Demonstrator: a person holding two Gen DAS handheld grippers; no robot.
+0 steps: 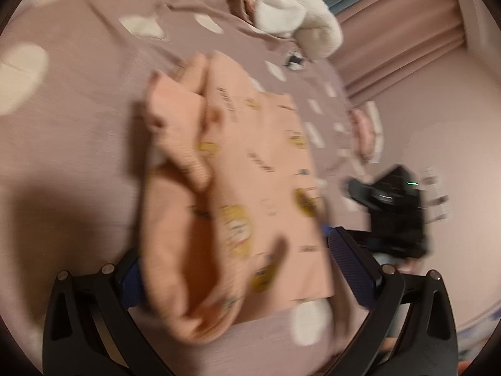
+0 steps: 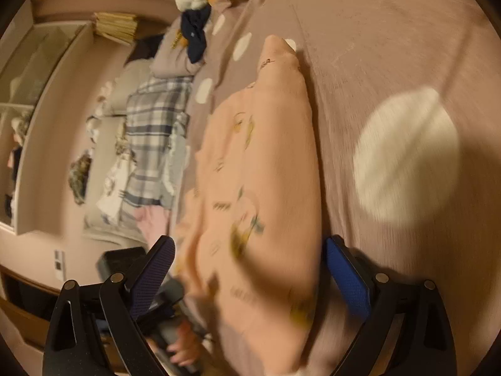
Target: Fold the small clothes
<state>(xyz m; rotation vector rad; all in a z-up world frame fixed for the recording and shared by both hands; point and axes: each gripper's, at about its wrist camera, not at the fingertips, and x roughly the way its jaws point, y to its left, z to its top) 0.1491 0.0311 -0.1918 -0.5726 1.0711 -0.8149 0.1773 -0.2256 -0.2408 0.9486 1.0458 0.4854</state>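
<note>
- On the mauve bedspread (image 1: pixel 78 156) with its white blobs, the small peach garment (image 1: pixel 244 181) lies mostly flat, printed with little yellow motifs; both views are smeared by motion, so fine detail is lost.
- From my left wrist view, the left gripper (image 1: pixel 247 269) has its jaws spread wide, one blue pad either side of the garment's near edge; I see no cloth pinched between them.
- My right gripper (image 2: pixel 247 279) likewise stands apart, straddling the garment (image 2: pixel 260 172) at its near end, with nothing clamped that I can make out.
- A ribbed sleeve (image 1: pixel 181 144) is already turned in over the body on one side.
- I judge the fabric light, soft and floppy: it will sag and slide rather than hold a crease, so it wants lifting by two points at once.
- I would take hold at the near hem corners, where a single layer lies flat on the bedspread, and avoid the bunched sleeve.
- Farther up the bed, a white fluffy heap (image 1: pixel 294 9) and a navy item (image 2: pixel 195 37) sit well apart from my work.
</note>
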